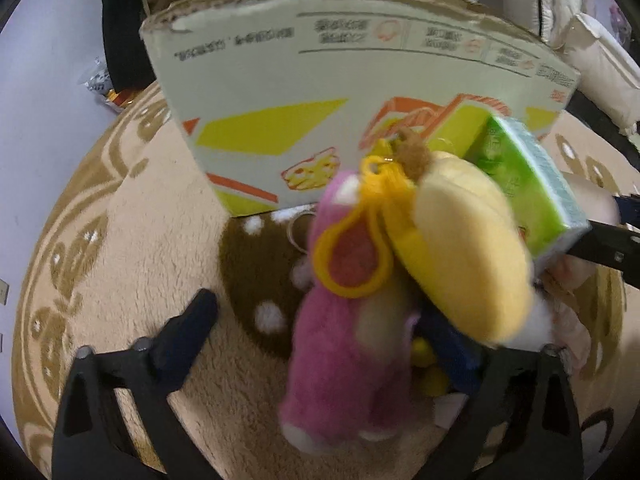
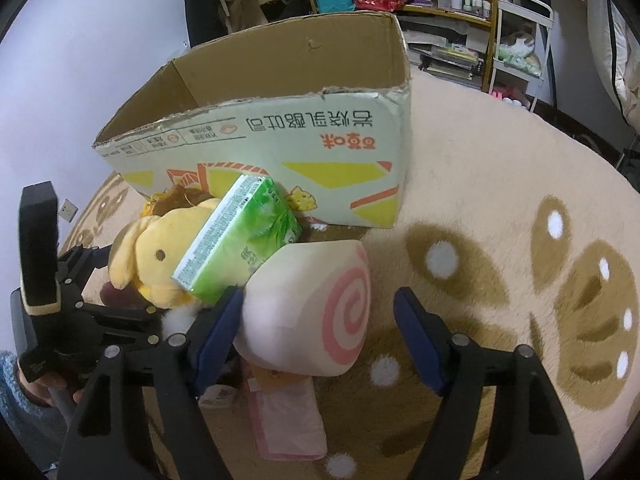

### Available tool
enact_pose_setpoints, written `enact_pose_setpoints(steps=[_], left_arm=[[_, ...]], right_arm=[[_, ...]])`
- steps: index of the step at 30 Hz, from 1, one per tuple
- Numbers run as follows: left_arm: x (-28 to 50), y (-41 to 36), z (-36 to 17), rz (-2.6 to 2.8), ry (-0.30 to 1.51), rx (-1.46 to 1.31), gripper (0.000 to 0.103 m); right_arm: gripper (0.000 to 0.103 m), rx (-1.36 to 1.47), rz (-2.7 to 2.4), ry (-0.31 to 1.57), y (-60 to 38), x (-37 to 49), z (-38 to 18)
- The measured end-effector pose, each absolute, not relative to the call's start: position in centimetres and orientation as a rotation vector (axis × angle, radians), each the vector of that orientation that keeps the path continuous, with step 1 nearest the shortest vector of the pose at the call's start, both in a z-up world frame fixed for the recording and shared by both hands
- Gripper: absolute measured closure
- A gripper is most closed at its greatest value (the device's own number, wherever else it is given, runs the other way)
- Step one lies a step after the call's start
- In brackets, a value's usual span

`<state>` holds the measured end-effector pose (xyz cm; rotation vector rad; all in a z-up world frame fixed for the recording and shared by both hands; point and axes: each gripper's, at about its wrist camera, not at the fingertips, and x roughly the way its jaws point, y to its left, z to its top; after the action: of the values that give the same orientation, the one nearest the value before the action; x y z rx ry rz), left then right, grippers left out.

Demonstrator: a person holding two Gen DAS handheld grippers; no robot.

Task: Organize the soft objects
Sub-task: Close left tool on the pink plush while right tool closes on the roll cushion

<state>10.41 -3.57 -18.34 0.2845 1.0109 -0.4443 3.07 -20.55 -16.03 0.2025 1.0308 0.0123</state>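
Observation:
In the left wrist view a yellow plush dog (image 1: pixel 460 256) and a pink plush toy (image 1: pixel 352 344) with a yellow clip loop (image 1: pixel 352 256) fill the space between my left gripper's (image 1: pixel 332 328) wide-apart fingers; whether it grips them is unclear. A green tissue pack (image 1: pixel 520 184) leans behind them. An open cardboard box (image 1: pixel 320 80) stands beyond. In the right wrist view my right gripper (image 2: pixel 320 328) is open around a swirl-roll plush (image 2: pixel 316 308). The yellow dog (image 2: pixel 160 256) and the tissue pack (image 2: pixel 240 240) lie to its left, in front of the box (image 2: pixel 300 140).
Everything rests on a beige round rug (image 2: pixel 520 200) with brown patterns. A pink flat packet (image 2: pixel 288 420) lies under the roll plush. Shelves and a white cart (image 2: pixel 520 40) stand behind the box. My left gripper's body (image 2: pixel 48 280) shows at the left.

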Motion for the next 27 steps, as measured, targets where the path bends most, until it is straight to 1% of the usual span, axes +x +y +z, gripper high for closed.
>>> enact_pose_setpoints(steps=[1, 3, 4, 6, 9, 14, 16, 18, 21, 24, 27], left_arm=[[10.1, -3.6, -18.2, -0.462, 1.009, 0.285, 0.022], [9.5, -3.9, -17.8, -0.500, 1.014, 0.290, 0.047], [9.4, -3.9, -17.7, -0.522, 1.024, 0.285, 0.052], [9.3, -3.6, -17.6, -0.524, 1.033, 0.271, 0.057], [9.5, -2.6, -17.4, -0.549, 1.049, 0.238, 0.064], [9.3, -1.3, -17.0, -0.541, 1.061, 0.221, 0.067], [9.4, -0.8, -16.9, -0.514, 1.058, 0.225, 0.067], [9.3, -0.1, -16.8, -0.481, 1.051, 0.228, 0.068], [9.3, 0.5, -16.5, -0.416, 1.035, 0.252, 0.068], [9.0, 1.2, -15.7, -0.368, 0.994, 0.283, 0.069], [8.9, 2.3, -15.0, -0.401, 0.961, 0.231, 0.069]], right_arm=[[0.025, 0.196, 0.012, 1.031, -20.4, 3.0, -16.0], [0.033, 0.185, 0.020, 1.025, -20.2, 2.9, -15.8], [0.034, 0.185, 0.024, 1.022, -20.1, 2.9, -15.6], [0.037, 0.178, 0.024, 1.011, -19.9, 2.6, -15.3], [0.036, 0.193, 0.011, 1.008, -19.9, 2.6, -15.2], [0.036, 0.257, 0.034, 1.047, -20.3, 3.0, -16.4], [0.037, 0.258, 0.032, 1.035, -20.1, 2.8, -16.4], [0.047, 0.241, 0.031, 1.020, -19.9, 2.7, -16.2], [0.056, 0.227, 0.030, 1.008, -19.7, 2.6, -16.0], [0.062, 0.231, 0.032, 1.000, -19.9, 2.6, -15.7], [0.063, 0.230, 0.030, 0.993, -19.8, 2.4, -15.3]])
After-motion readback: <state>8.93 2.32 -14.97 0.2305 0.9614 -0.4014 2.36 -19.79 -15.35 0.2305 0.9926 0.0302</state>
